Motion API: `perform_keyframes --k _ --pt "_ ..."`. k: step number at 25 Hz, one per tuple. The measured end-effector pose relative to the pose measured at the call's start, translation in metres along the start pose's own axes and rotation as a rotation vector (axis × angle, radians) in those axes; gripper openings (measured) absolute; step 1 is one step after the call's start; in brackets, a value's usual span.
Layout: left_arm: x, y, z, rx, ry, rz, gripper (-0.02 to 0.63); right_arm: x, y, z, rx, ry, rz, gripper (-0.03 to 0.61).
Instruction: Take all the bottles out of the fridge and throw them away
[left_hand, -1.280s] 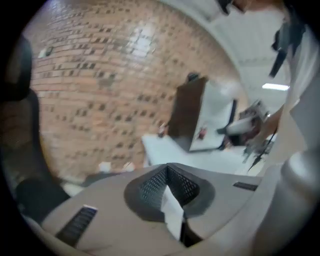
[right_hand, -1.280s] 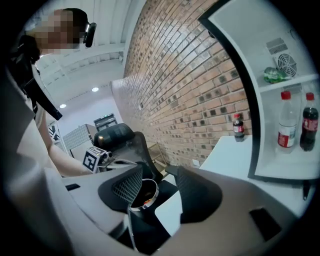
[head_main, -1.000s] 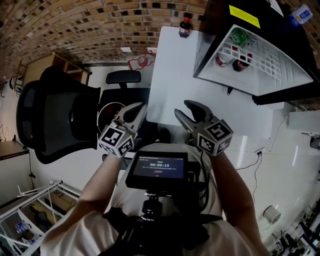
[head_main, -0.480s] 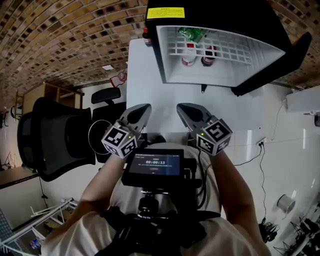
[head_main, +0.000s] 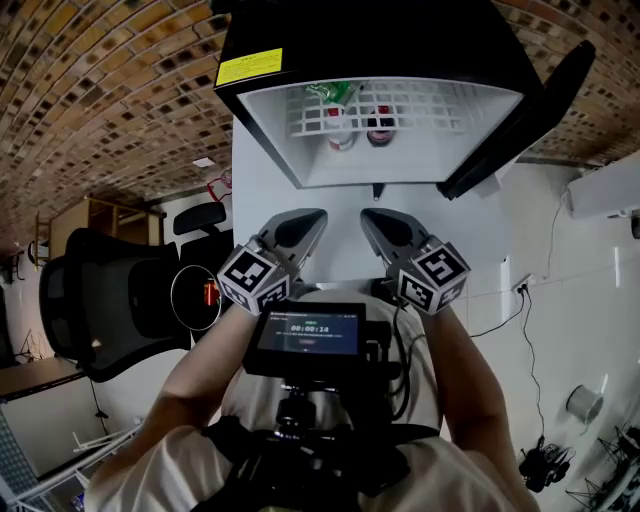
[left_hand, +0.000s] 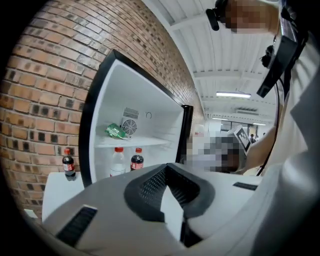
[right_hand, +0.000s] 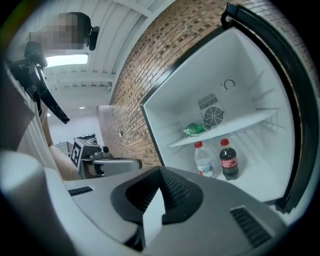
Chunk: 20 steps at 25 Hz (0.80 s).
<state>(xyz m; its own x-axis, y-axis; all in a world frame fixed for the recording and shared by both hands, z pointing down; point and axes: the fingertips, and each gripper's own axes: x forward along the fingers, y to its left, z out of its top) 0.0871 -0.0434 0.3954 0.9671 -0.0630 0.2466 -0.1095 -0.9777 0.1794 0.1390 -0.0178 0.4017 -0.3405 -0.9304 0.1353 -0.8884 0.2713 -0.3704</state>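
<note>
The black fridge stands open on the white table. On its floor a clear bottle with a red cap stands beside a cola bottle. A green packet lies on the shelf above them. Another cola bottle stands on the table outside the fridge, against the brick wall. My left gripper and right gripper hover side by side in front of the opening, well short of the bottles. Both are shut and hold nothing.
The fridge door hangs open to the right. A black office chair and a round bin stand left of the table. Brick wall runs behind the fridge. A cable crosses the white floor at right.
The right gripper's jaws, open a second ago, have shut on nothing. My view has swung to face the fridge squarely, and both grippers have moved closer to its opening.
</note>
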Motion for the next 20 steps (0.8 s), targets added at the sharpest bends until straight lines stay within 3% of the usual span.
perform_keyframes --k 7,20 --pt "0.029 -0.026 0.002 0.015 0.025 -0.024 0.001 -0.026 -0.019 0.01 -0.002 -0.024 -0.009 0.003" --pt "0.061 -0.045 0.003 0.011 0.033 0.024 0.0 -0.056 -0.039 0.027 0.016 -0.064 0.019 0.003"
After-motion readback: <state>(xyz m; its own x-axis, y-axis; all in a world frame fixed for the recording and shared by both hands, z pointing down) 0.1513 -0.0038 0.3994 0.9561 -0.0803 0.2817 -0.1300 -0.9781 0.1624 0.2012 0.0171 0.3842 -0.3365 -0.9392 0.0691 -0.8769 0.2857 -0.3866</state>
